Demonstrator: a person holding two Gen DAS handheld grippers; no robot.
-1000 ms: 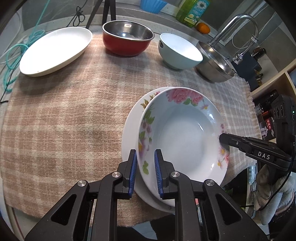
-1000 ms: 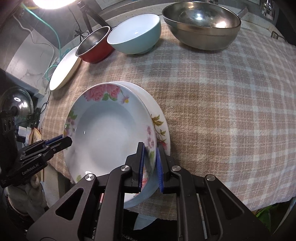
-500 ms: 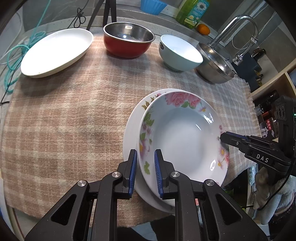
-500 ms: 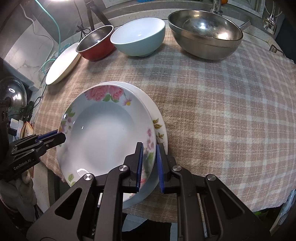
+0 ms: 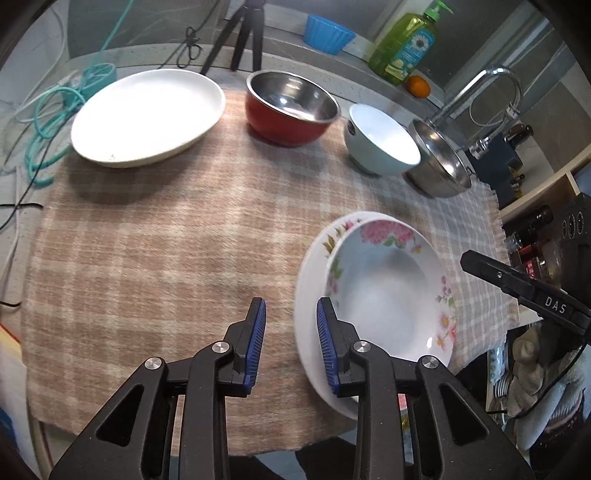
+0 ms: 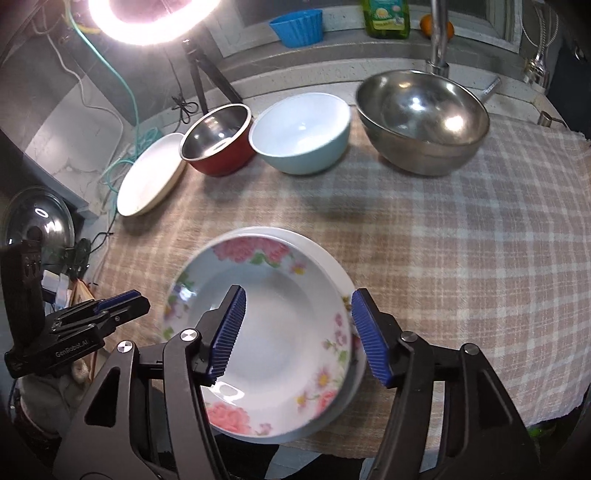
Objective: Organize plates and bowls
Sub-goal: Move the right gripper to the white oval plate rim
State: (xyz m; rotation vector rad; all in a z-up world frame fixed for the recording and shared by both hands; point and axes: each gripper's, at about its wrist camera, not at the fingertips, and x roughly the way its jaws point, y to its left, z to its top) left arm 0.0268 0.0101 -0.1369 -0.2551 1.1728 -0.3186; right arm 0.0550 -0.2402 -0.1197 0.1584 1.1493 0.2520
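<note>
A rose-patterned deep plate (image 5: 388, 291) (image 6: 273, 332) lies nested on a second flowered plate (image 5: 314, 258) (image 6: 332, 266) at the near edge of the checked cloth (image 5: 166, 240). My left gripper (image 5: 290, 345) is open, just left of the stack, holding nothing. My right gripper (image 6: 297, 332) is open wide above the stack's near side, holding nothing. At the back stand a white oval dish (image 5: 147, 114) (image 6: 151, 177), a red steel-lined bowl (image 5: 291, 107) (image 6: 218, 144), a pale blue bowl (image 5: 380, 140) (image 6: 301, 133) and a large steel bowl (image 5: 439, 162) (image 6: 421, 118).
A tap (image 5: 476, 92) rises behind the steel bowl. A soap bottle (image 5: 406, 44), an orange (image 5: 417, 86) and a blue cup (image 5: 328, 33) sit on the back ledge. Cables (image 5: 48, 122) lie at the left. A ring light (image 6: 147, 18) glares above.
Both grippers have let go of the plate stack and opened. The stack now rests on the cloth. Both grippers have drawn back and risen a little.
</note>
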